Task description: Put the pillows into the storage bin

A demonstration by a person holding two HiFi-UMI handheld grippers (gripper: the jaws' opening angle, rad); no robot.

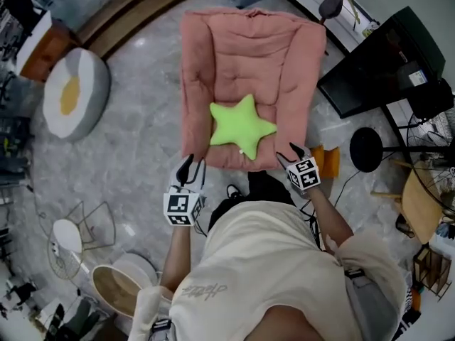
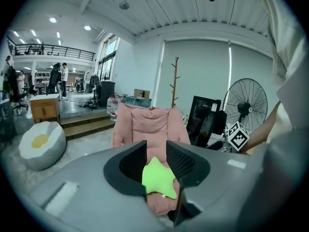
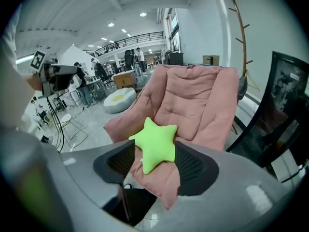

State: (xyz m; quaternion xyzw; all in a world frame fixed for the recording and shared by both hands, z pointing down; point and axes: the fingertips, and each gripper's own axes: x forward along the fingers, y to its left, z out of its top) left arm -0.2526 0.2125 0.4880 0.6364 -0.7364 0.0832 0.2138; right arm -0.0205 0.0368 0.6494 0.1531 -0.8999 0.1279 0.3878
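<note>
A lime-green star-shaped plush pillow [image 1: 242, 125] lies on a pink quilted floor chair [image 1: 249, 41]. The left gripper [image 1: 193, 168] and right gripper [image 1: 290, 153] hover at the chair's front edge, jaws apart and empty.

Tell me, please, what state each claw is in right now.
Left claw: open, holding nothing.
Right claw: open, holding nothing; the green star pillow lies untouched on the pink chair.

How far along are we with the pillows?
Done: nothing visibly stowed. In hand: nothing; the left gripper and right gripper hang open just short of the green star-shaped pillow on the pink padded lounge chair. Remaining: grasping it, then binning it.
</note>
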